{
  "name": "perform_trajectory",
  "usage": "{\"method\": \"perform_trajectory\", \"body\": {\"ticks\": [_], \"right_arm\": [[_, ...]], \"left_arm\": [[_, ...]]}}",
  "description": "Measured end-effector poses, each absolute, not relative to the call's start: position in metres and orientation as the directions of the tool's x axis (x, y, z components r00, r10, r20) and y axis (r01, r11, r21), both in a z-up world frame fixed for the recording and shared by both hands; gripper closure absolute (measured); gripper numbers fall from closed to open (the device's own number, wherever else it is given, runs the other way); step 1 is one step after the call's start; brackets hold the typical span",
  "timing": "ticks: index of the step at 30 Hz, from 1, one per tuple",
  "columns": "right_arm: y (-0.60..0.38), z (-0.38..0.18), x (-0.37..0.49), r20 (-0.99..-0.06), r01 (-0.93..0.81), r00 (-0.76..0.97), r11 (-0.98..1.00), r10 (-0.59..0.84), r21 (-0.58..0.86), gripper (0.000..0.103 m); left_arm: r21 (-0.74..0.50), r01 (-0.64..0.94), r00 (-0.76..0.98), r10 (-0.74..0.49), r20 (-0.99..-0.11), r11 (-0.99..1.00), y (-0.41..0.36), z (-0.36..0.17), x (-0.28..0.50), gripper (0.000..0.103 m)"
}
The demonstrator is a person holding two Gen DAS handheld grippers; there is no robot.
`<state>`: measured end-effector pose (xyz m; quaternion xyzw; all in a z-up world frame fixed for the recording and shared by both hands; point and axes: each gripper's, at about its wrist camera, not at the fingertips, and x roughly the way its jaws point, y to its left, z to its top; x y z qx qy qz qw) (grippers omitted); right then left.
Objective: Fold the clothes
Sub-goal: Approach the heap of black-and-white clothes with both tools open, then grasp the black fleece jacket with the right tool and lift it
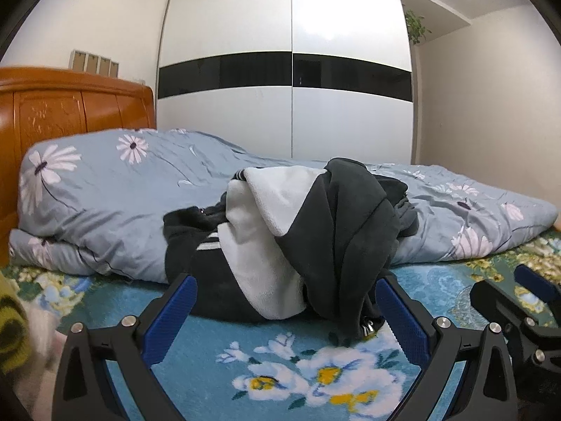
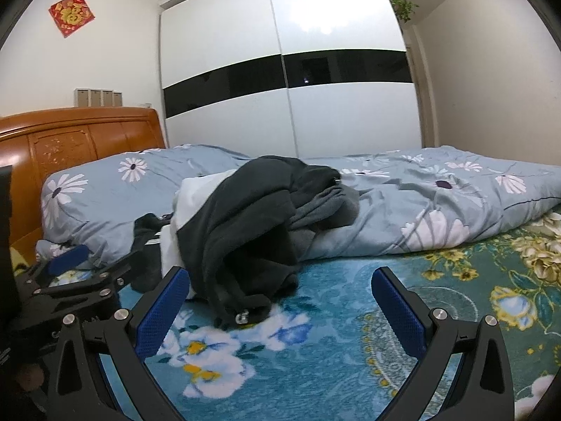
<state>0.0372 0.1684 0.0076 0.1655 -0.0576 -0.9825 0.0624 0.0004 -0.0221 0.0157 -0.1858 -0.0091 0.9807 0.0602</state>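
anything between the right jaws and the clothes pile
Only bare floral bedspread. In the right wrist view the open right gripper sits just short of the dark clothes pile, whose zipper end lies nearest.

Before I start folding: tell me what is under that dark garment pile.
The clothes pile rests on the floral bedspread, its back edge against the folded blue quilt. White fleece shows among the dark layers; anything beneath is covered.
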Motion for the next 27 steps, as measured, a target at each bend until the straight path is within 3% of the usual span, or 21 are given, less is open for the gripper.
{"method": "perform_trajectory", "body": {"ticks": [10,14,16,20,27], "right_arm": [[0.153,0.033,-0.006,-0.351,0.156,-0.918,-0.982,-0.184,0.107,0.000],[0.149,0.034,-0.055,-0.407,0.192,-0.879,-0.965,-0.250,0.179,0.000],[0.147,0.028,-0.079,-0.438,0.198,-0.852,-0.951,-0.286,0.237,0.004],[0.145,0.007,-0.113,-0.490,0.167,-0.804,-0.919,-0.337,0.357,0.036],[0.155,-0.010,-0.149,-0.462,0.112,-0.767,-0.801,-0.446,0.588,0.037]], "left_arm": [[-0.109,-0.054,-0.924,0.091,-0.371,-0.993,-0.051,0.009,-0.002,0.000],[-0.118,-0.022,-0.923,0.066,-0.379,-0.993,-0.061,0.007,-0.003,0.000],[-0.127,-0.010,-0.920,0.058,-0.387,-0.992,-0.065,0.004,-0.004,0.000],[-0.170,0.011,-0.916,0.058,-0.397,-0.985,-0.073,0.001,-0.006,0.000],[-0.154,0.002,-0.915,0.061,-0.399,-0.988,-0.069,0.002,-0.005,0.000]]}}
